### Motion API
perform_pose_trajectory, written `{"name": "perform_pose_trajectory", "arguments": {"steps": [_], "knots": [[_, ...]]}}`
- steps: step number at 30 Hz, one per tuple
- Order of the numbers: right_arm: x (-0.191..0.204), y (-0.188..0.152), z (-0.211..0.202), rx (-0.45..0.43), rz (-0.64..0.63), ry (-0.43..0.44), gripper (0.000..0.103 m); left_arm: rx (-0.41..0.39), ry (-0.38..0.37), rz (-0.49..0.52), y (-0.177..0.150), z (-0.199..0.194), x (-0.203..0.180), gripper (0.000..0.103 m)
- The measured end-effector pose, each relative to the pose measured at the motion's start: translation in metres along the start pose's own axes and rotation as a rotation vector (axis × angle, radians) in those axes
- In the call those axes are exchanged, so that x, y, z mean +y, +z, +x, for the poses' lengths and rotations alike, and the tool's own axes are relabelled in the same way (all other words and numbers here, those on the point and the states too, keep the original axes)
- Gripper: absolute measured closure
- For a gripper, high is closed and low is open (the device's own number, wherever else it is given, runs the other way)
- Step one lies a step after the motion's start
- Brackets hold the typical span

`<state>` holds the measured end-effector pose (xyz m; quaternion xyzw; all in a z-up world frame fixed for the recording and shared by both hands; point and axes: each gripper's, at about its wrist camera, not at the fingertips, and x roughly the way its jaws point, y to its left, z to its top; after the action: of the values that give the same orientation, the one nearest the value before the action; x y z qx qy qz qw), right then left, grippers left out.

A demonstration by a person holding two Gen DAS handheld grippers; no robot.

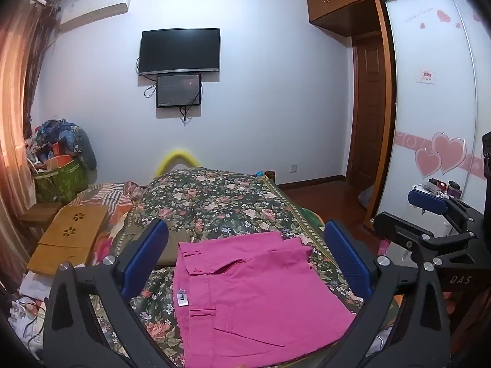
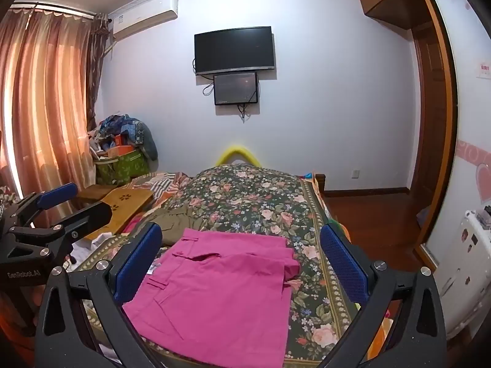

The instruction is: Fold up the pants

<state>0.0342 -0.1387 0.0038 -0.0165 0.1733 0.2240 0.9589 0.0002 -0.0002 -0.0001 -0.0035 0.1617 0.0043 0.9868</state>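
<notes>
**Pants lie folded, both grippers empty above them**

Fingers of the left gripper (image 1: 242, 260) stand wide apart with nothing between the pads, and the right gripper (image 2: 241, 260) is the same: spread, holding nothing. Between and just beyond each pair of fingers lie the pink pants (image 1: 245, 291), resting flat on the floral bedspread (image 1: 221, 202) as a compact, roughly square stack. The waistband with its belt loops and a white label (image 1: 181, 302) runs along the edge nearest the left finger; a layered edge shows toward the right finger, where the fabric is doubled over and slightly uneven.

Judging by that shape, the folding looks essentially done; at most a tidy of the ragged far right corner (image 2: 291, 268) remains.

Past the fingertips, an olive garment (image 2: 178, 217) lies on the bed beyond the pants, and a wooden lap tray (image 1: 73, 233) sits off beyond the left finger. Farther still, a television (image 1: 180, 50) hangs on the wall.
</notes>
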Motion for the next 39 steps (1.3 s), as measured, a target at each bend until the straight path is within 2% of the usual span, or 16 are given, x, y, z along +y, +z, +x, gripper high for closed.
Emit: {"name": "perform_pose_trajectory", "arguments": {"steps": [13, 15, 39], "knots": [[0.001, 0.000, 0.000, 0.002, 0.007, 0.001, 0.000, -0.007, -0.017, -0.005, -0.005, 0.007, -0.011, 0.000], [0.001, -0.001, -0.001, 0.002, 0.006, -0.001, 0.000, -0.010, -0.020, -0.017, -0.004, 0.004, 0.002, 0.000], [0.005, 0.001, 0.000, 0.001, 0.001, 0.002, 0.000, -0.010, -0.023, -0.022, -0.002, 0.002, 0.005, 0.000]]}}
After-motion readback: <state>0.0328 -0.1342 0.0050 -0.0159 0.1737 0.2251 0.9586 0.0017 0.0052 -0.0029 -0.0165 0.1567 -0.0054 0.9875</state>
